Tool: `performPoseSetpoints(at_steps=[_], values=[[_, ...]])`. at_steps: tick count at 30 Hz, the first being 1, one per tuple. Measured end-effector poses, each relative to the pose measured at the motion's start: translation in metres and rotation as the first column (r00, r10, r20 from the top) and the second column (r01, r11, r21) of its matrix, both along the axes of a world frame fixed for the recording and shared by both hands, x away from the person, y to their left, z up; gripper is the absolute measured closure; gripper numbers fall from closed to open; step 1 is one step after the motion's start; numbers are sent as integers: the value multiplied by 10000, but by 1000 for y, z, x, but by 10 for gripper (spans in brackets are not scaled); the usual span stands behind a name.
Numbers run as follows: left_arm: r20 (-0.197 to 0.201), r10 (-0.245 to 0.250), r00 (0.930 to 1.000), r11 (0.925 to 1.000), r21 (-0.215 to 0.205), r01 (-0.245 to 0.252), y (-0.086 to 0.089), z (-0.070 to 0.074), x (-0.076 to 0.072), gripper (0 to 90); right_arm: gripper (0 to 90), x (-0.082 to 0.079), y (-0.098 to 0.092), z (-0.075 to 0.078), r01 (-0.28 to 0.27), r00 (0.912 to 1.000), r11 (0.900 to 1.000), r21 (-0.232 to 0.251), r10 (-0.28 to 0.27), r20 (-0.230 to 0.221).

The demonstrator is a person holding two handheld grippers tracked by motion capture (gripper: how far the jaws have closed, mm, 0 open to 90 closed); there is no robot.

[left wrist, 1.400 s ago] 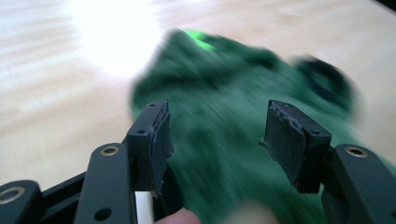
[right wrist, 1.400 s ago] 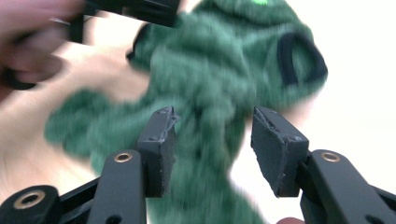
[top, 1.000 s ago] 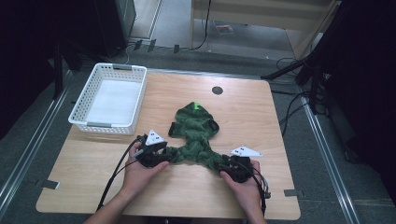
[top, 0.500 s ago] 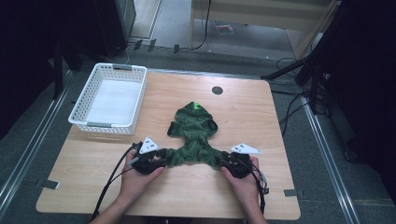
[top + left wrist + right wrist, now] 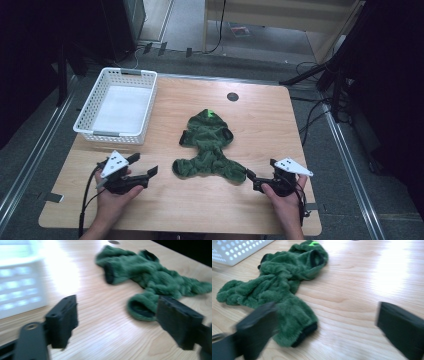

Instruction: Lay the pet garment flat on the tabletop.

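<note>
A fuzzy green fleece garment (image 5: pixel 207 145) lies spread on the wooden table (image 5: pixel 260 120), hood end far, two sleeve-like ends near. My left gripper (image 5: pixel 142 165) rests left of the garment, apart from it. Its jaws have just been opening and stand wide with nothing between them. In the left gripper view the left gripper (image 5: pixel 117 322) faces the garment (image 5: pixel 150 277), a dark-lined cuff just ahead. My right gripper (image 5: pixel 252 180) sits by the garment's right end; its jaws have also just been opening and are empty. The right gripper view has the right gripper (image 5: pixel 327 325) spread before the garment (image 5: pixel 279 285).
A white plastic basket (image 5: pixel 117 134) stands at the table's far left, its wall also in the left gripper view as the basket (image 5: pixel 20 290) and in the right gripper view as the basket (image 5: pixel 237 252). A round cable hole (image 5: pixel 232 96) lies beyond the garment. Cables trail on the floor at the right.
Both grippers opened and let go of the garment's near ends. The left hand drew away to the left, the right hand to the right. The garment stays flat on the table.
</note>
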State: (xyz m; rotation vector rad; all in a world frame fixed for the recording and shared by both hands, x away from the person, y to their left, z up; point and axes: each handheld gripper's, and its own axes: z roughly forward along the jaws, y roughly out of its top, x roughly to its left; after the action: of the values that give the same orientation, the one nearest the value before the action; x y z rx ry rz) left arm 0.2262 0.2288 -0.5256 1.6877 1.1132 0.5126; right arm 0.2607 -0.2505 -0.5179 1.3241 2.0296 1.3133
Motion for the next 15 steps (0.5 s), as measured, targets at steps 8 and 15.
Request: performPoseSetpoints(at_steps=[8,15], values=[[52,759,9971,9953,-613,-754,59,2,-17,2,0,-16,-28,1,758,9968,9971,-15,-758,236],[-7,1958,9806,9800,-351,-1957,105,-3,-30,0,0,-28,-55,-8,1373,9905,9904,-136,-1373,53]])
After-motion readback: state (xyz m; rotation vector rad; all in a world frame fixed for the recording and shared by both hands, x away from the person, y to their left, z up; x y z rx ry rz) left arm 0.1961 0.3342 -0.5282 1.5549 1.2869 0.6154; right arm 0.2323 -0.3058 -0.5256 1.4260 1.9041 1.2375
